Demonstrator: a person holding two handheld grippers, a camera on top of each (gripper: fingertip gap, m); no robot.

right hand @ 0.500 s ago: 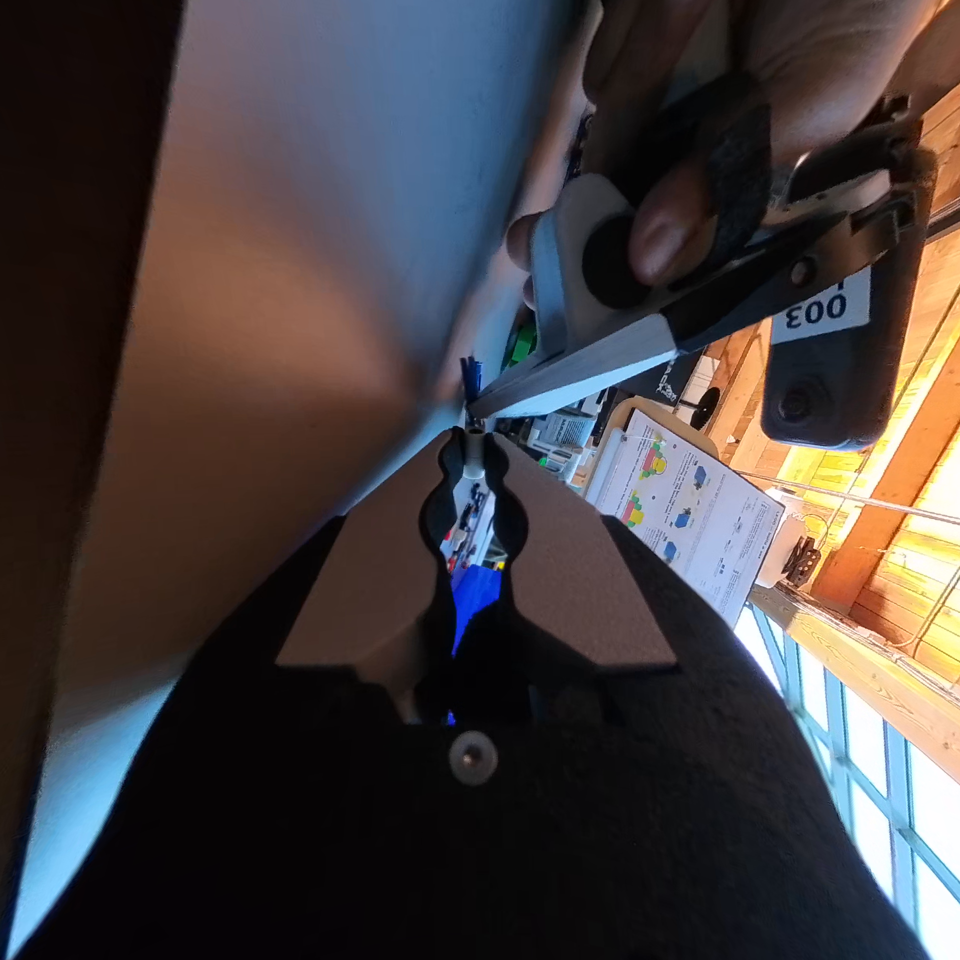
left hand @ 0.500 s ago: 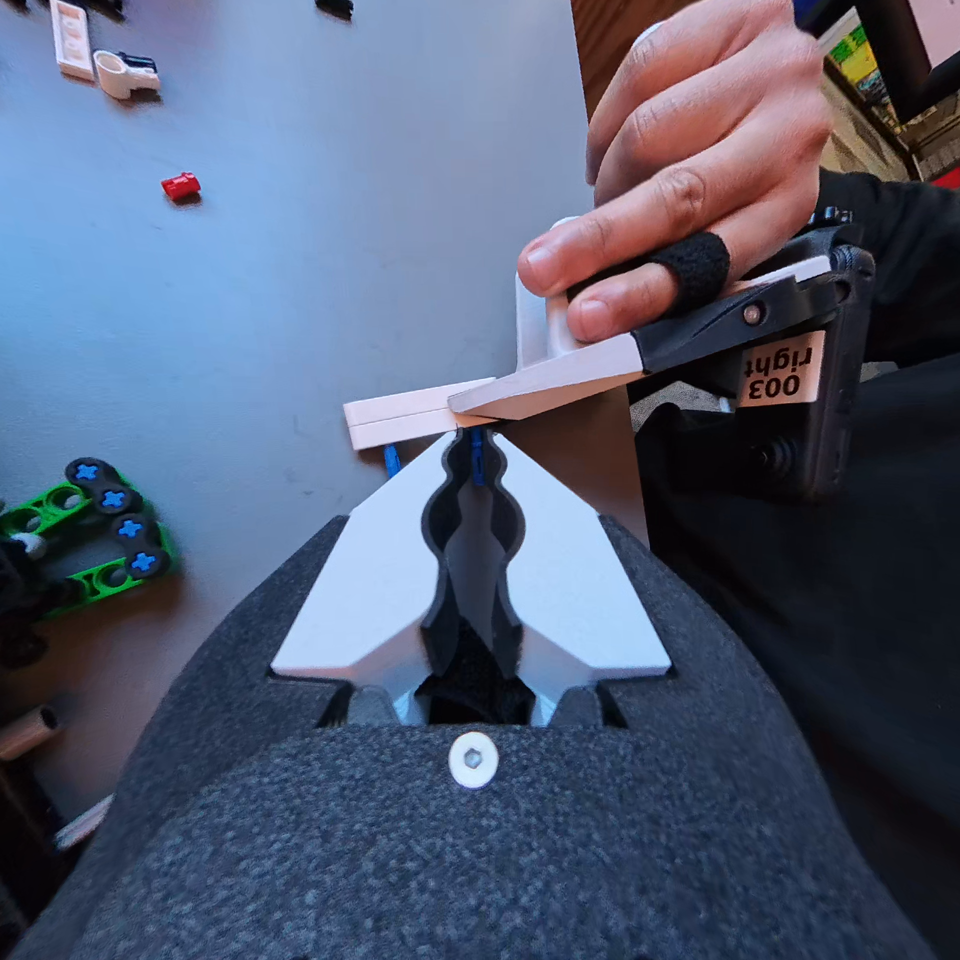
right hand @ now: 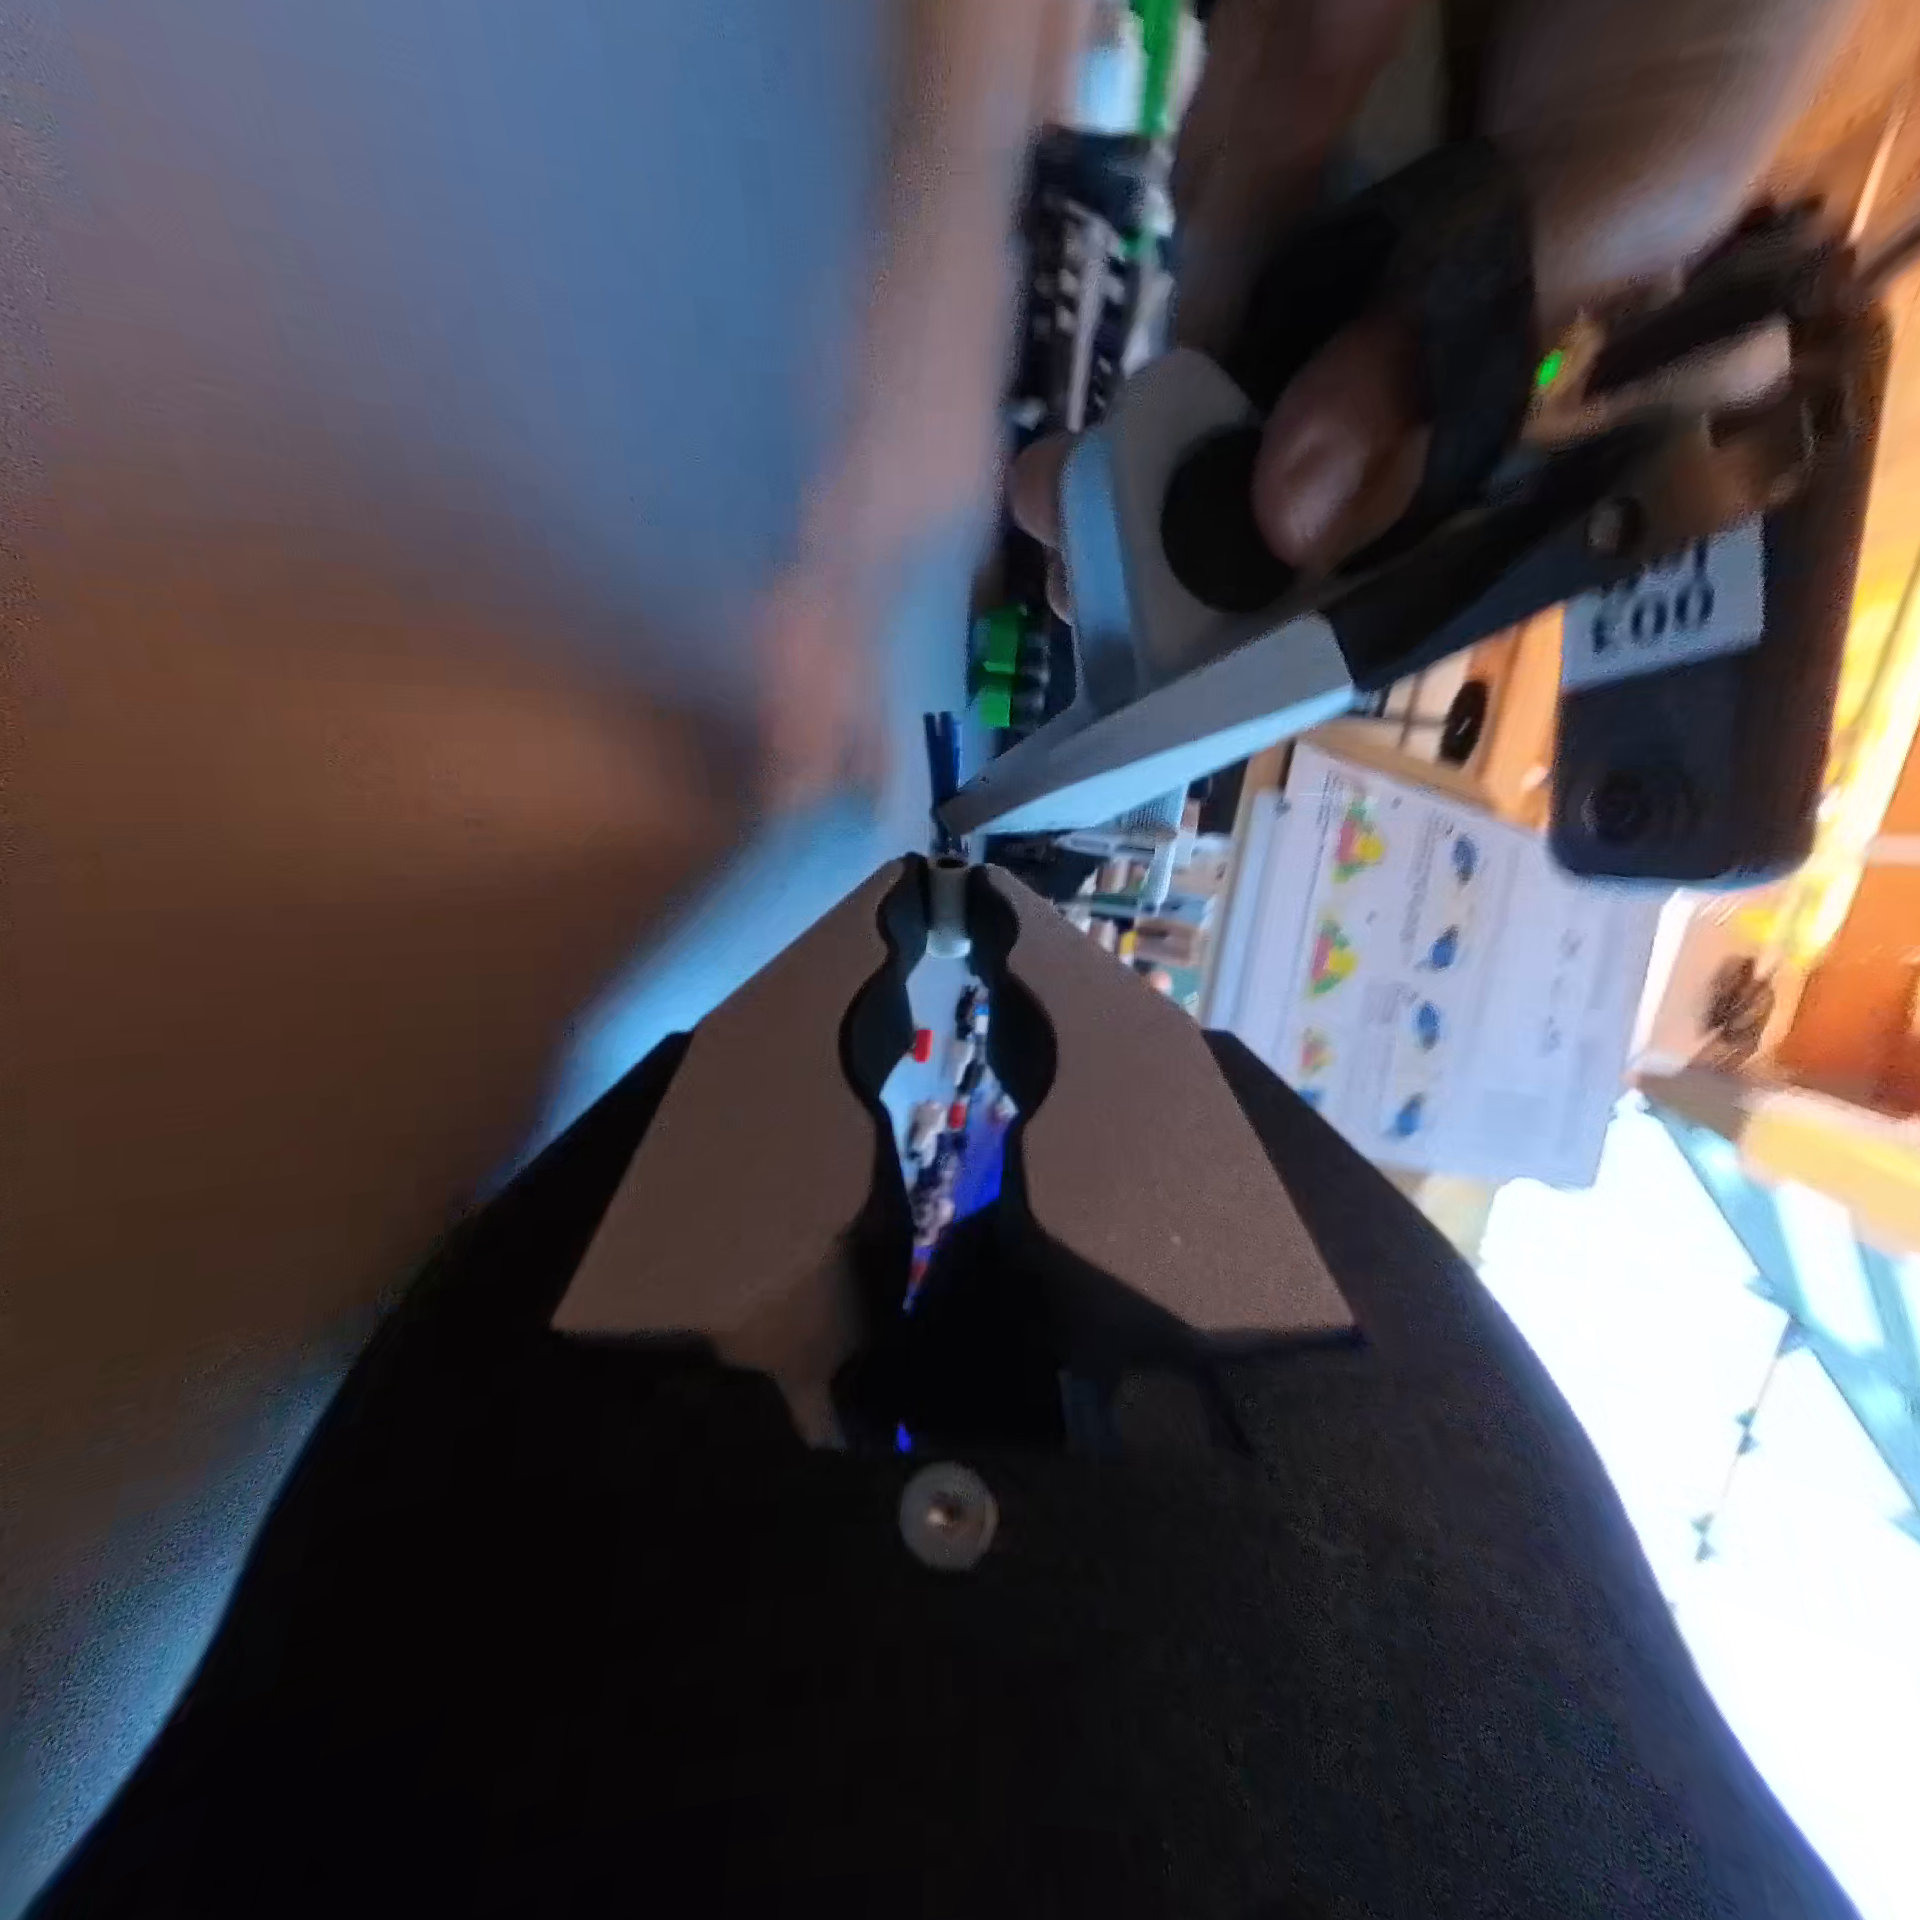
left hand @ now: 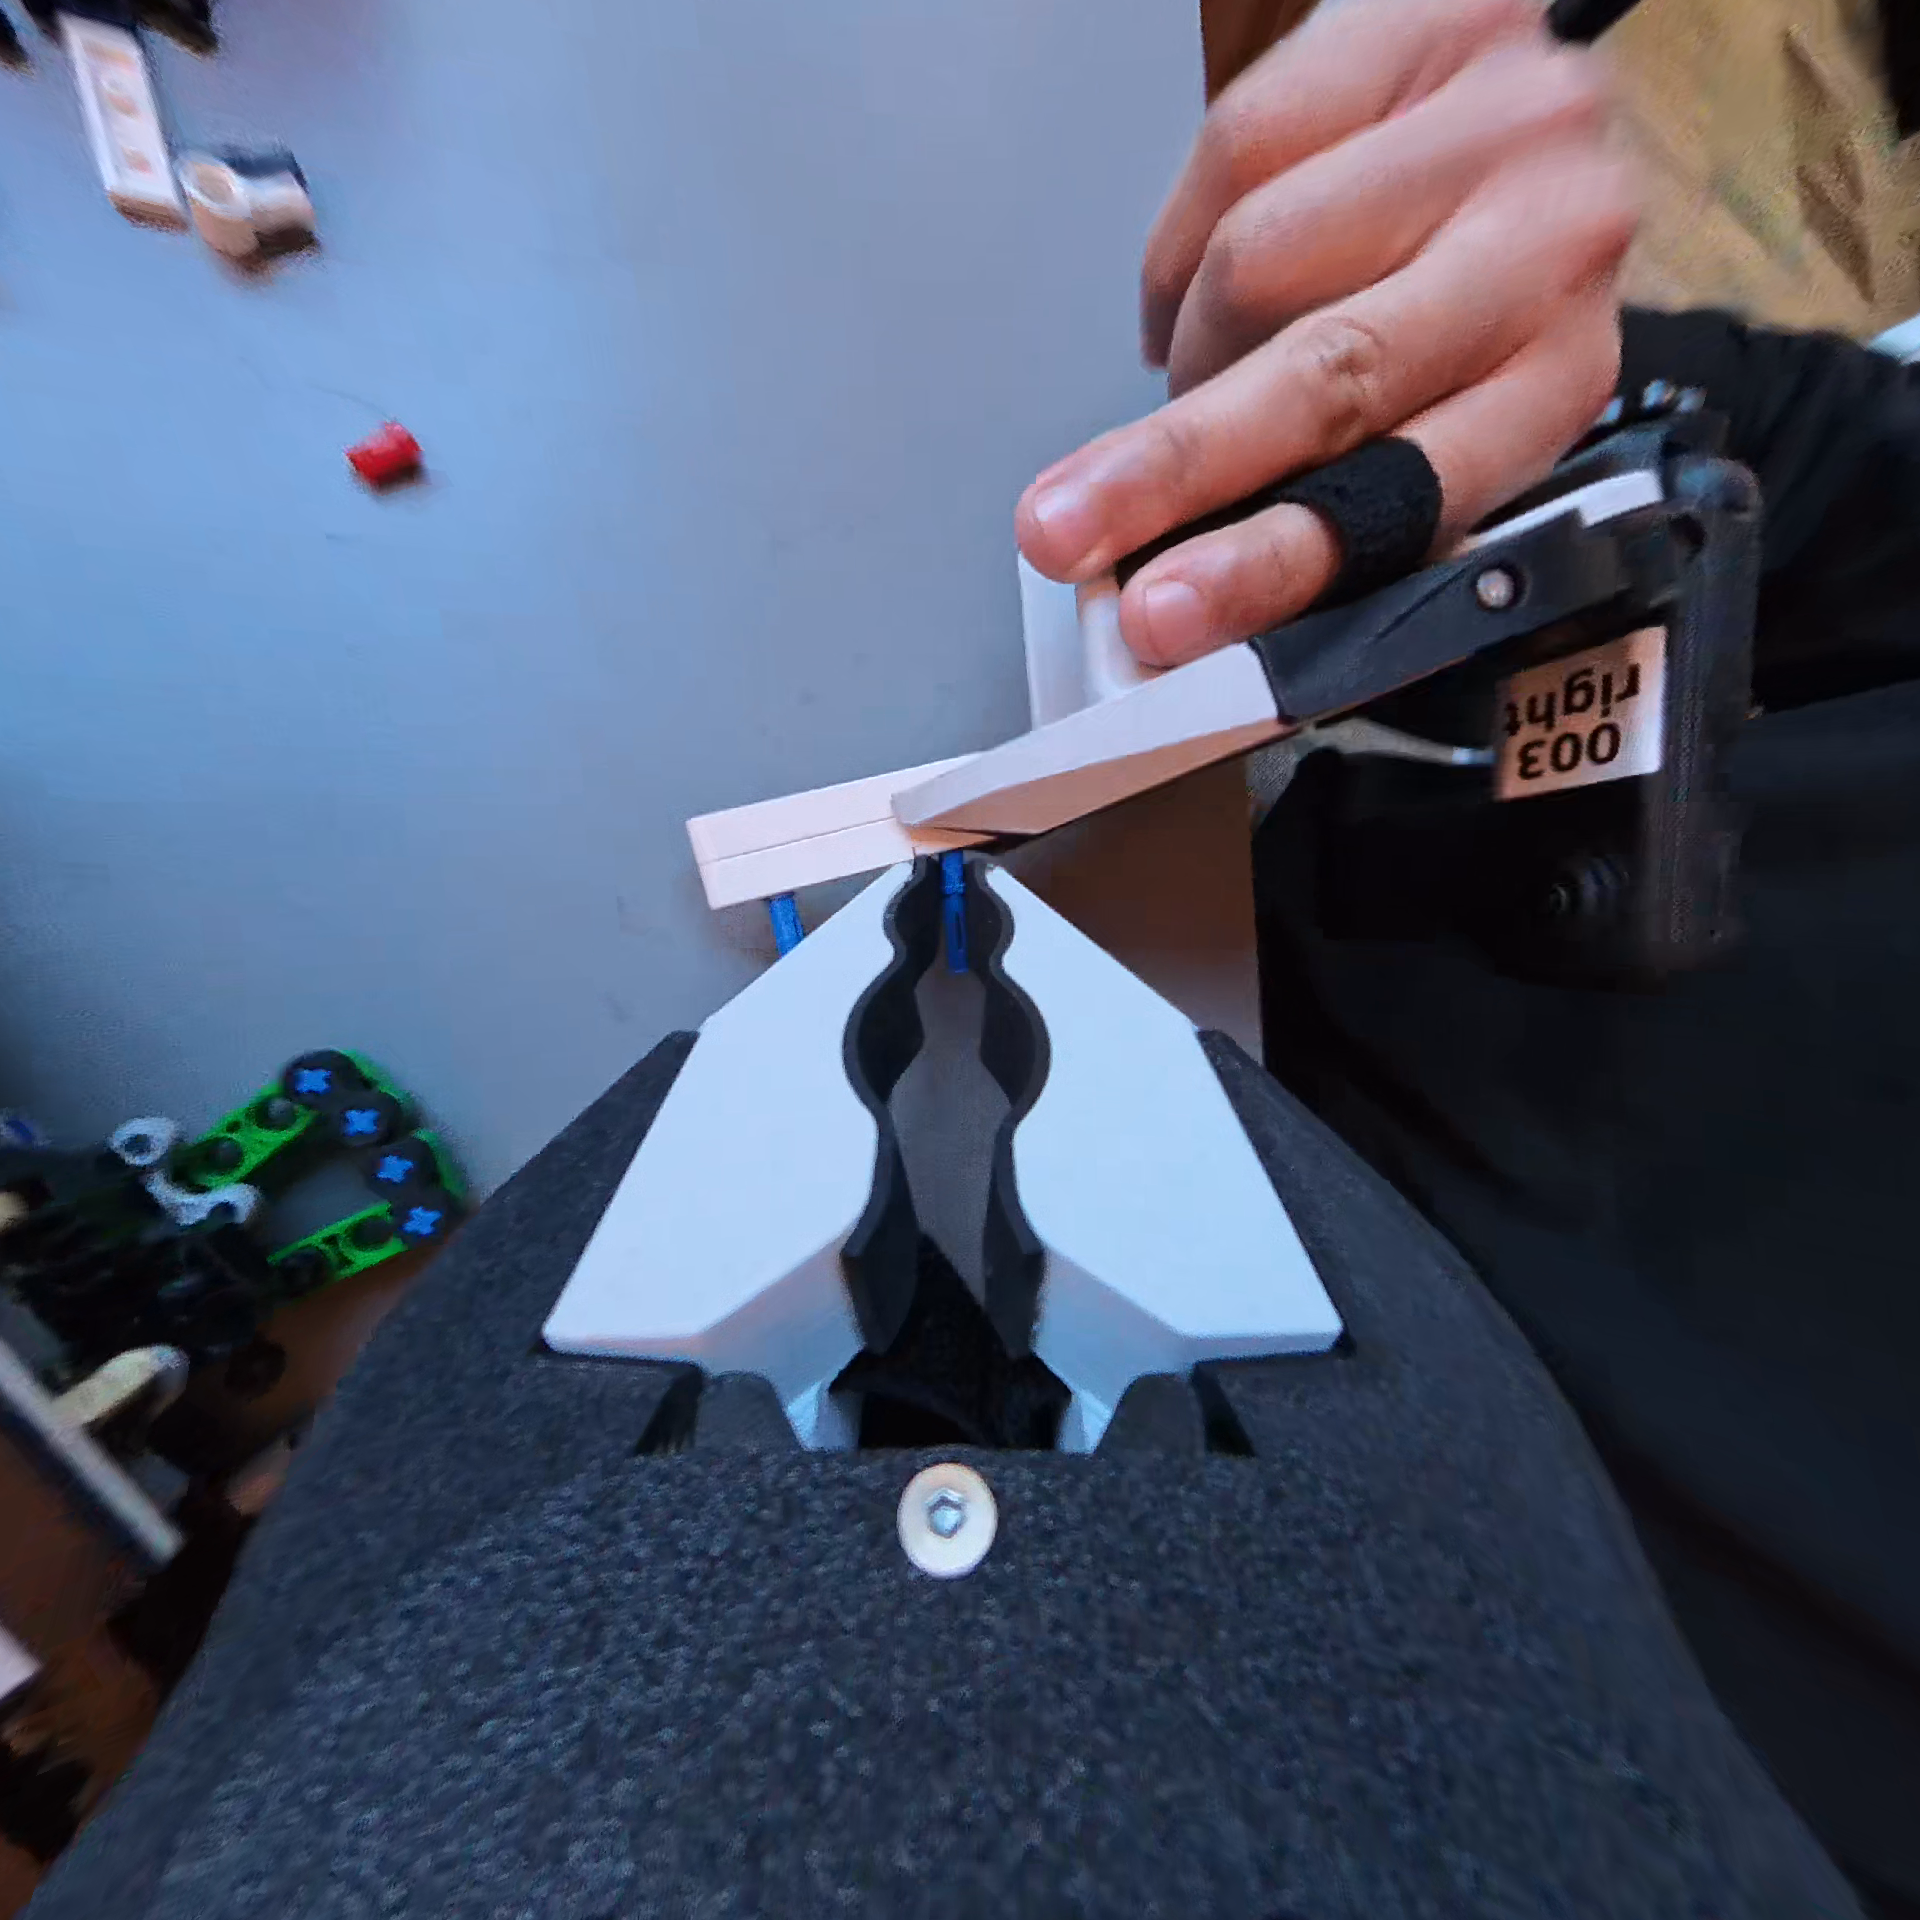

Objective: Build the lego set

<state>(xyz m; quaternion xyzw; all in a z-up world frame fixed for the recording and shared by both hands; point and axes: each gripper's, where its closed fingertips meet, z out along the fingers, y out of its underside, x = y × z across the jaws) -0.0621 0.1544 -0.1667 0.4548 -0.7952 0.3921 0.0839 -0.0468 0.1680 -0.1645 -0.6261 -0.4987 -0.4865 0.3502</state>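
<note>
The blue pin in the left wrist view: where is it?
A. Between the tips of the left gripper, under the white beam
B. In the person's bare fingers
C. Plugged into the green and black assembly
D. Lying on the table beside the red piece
A: the blue pin stands pinched at the left gripper tips, just below the white beam that the right gripper holds.

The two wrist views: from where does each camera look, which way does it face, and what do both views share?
Left wrist view: sits on the left gripper, faces along its fingers over the grey table; its jaws pinch a blue pin under a white beam; the person's right hand shows.
Right wrist view: sits on the right gripper, tilted, blurred, facing the instruction sheet; a finger shows, and a small grey piece sits between its jaws.
Shared: each shows the other gripper; both show the blue pin.
</note>
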